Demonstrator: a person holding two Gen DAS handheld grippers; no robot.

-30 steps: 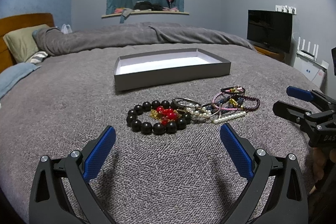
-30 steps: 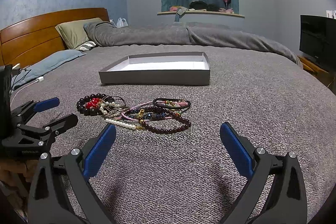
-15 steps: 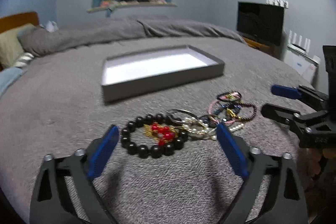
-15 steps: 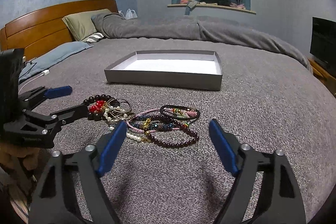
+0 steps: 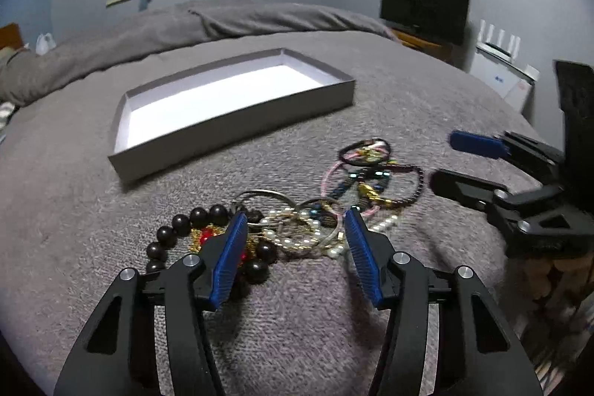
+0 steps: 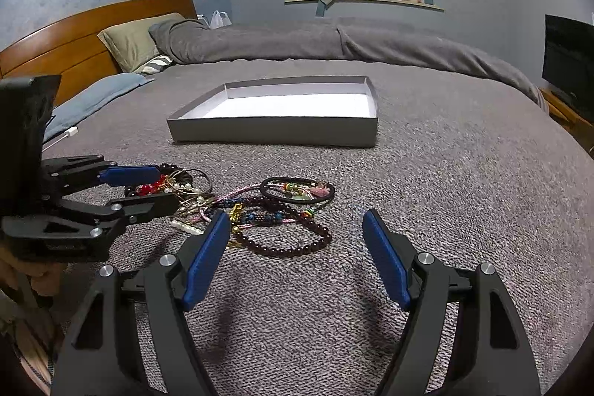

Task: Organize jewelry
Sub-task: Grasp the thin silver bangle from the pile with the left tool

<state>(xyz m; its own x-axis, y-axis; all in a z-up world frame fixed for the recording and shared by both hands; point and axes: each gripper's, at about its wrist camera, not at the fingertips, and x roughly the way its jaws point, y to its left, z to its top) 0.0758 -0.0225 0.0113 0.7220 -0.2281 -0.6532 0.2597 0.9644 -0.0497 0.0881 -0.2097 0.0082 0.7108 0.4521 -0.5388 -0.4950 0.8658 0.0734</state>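
On a grey bedspread [image 6: 464, 173], the left gripper [image 5: 295, 223], its blue-padded jaws just narrowing and gripping nothing, straddles a tangled heap of beaded bracelets [image 5: 297, 232] at frame centre below the shallow grey cardboard tray [image 5: 237, 132], while the right gripper [image 6: 293, 221] stands half-open, empty.

Grey knit bed cover [image 6: 464, 180]; grey tray [image 6: 274, 132] with white floor; black beads [image 5: 178, 232] around red ones; maroon bracelet [image 6: 293, 249]; blue-padded black tongs [image 6: 293, 258].
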